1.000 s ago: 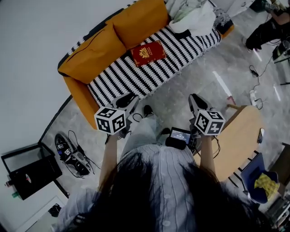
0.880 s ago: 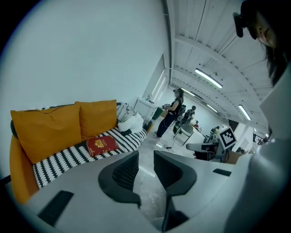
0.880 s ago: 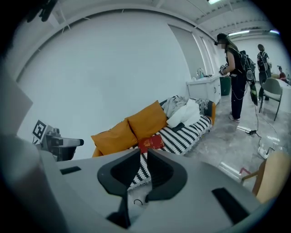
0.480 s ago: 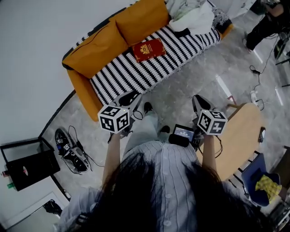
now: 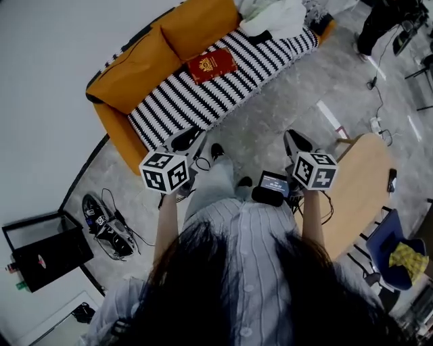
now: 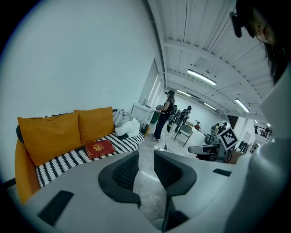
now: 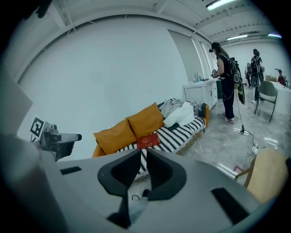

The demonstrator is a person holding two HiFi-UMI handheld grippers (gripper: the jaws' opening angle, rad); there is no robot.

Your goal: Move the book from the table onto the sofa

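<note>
Head view: left gripper (image 5: pixel 189 140) angled downward, jaws apart.

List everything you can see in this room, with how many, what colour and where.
sofa: one, orange with a black-and-white striped cover, against the wall
cushions: two, orange, along the sofa's back
book: one, red, lying flat on the striped seat
clothes: one pile, pale, at the sofa's far end
table: one, light wood, to the person's right
chair: one, blue, beside the table, with a yellow cloth on it
case: one, black, on the floor at lower left
people: several, dark clothes, far across the room
left gripper: one, grey, jaws apart, nothing between them
right gripper: one, grey, jaws nearly together after just closing, nothing between them
</note>
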